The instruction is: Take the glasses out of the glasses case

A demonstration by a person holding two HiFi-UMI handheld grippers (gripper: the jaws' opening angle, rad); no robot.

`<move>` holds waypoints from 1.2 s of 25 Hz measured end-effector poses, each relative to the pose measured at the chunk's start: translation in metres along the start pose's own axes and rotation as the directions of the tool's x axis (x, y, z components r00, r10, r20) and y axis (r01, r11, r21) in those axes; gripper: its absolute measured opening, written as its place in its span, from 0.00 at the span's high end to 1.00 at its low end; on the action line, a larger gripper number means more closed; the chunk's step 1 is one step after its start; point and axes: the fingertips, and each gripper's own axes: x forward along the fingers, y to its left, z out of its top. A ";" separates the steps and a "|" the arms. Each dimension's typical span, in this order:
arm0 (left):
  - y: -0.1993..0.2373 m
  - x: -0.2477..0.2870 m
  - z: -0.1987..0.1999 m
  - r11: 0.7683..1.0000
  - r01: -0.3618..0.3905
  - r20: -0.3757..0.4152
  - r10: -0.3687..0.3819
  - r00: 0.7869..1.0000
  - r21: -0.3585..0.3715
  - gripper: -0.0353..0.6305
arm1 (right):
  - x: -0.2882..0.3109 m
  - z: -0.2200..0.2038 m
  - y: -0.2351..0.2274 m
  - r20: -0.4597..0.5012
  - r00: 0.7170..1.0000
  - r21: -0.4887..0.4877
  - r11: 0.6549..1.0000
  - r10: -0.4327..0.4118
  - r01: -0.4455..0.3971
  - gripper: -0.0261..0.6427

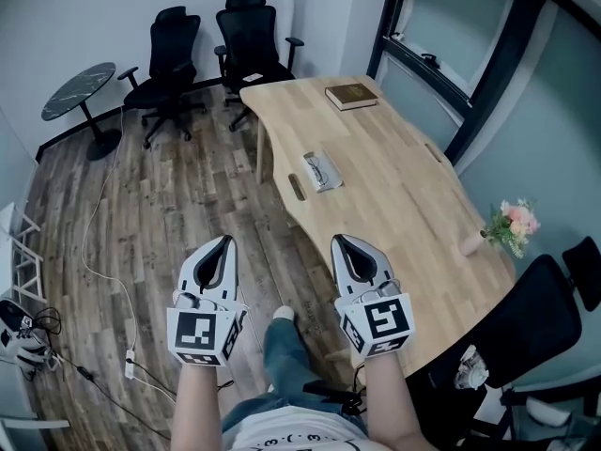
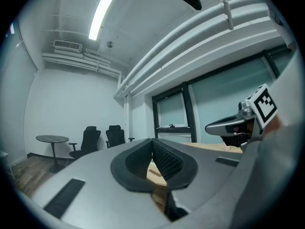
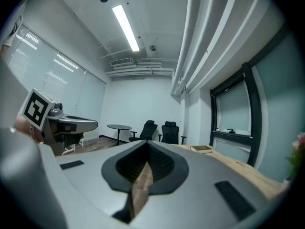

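1. Holding left gripper [image 1: 223, 248] off the near edge of the wooden table [image 1: 404, 191], above the floor [image 1: 160, 214]; jaws pressing together, gripping nothing.
2. Holding right gripper [image 1: 344, 246] by the table's near edge; jaws likewise pressing together, empty.
3. Glasses case [image 1: 322, 170] lying on the table close to its left edge, well apart from both grippers, untouched.
4. Book [image 1: 351, 95] lying at the table's far end; flowers [image 1: 512, 225] standing at its right edge.
5. Two black office chairs [image 1: 249, 40] standing beyond the table's far end.
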 end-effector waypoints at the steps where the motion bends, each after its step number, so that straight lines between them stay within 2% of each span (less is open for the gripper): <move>1: 0.007 0.013 -0.002 1.000 0.003 -0.004 -0.003 1.000 0.006 0.92 | 0.015 -0.002 -0.002 0.003 1.000 0.012 1.000 0.010 -0.010 0.94; 7: 0.045 0.119 -0.015 0.999 0.034 -0.039 -0.035 0.999 -0.010 0.92 | 0.113 -0.014 -0.037 -0.029 0.999 -0.003 0.999 0.043 -0.043 0.94; 12: 0.063 0.217 -0.028 0.996 0.093 -0.087 -0.093 0.992 -0.011 0.92 | 0.186 -0.030 -0.096 -0.074 0.997 0.028 1.000 0.006 -0.004 0.94; 15: 0.073 0.263 -0.039 0.995 0.095 -0.103 -0.097 0.990 -0.023 0.92 | 0.219 -0.047 -0.126 -0.112 0.994 0.036 0.999 -0.015 0.019 0.93; 18: 0.080 0.299 -0.049 0.995 0.094 -0.120 -0.098 0.988 -0.034 0.92 | 0.244 -0.061 -0.150 -0.147 0.989 0.062 0.997 -0.025 0.034 0.81; 20: 0.082 0.315 -0.059 0.994 0.105 -0.143 -0.110 0.984 -0.040 0.92 | 0.256 -0.075 -0.159 -0.189 0.982 0.080 0.996 -0.029 0.044 0.82; 25: 0.087 0.351 -0.074 0.992 0.117 -0.174 -0.124 0.977 -0.050 0.92 | 0.286 -0.120 -0.171 -0.339 0.941 0.089 0.995 -0.004 0.037 0.85; 30: 0.092 0.388 -0.090 0.986 0.157 -0.204 -0.166 0.965 -0.059 0.92 | 0.315 -0.171 -0.172 -0.485 0.874 0.118 0.993 0.038 0.023 0.87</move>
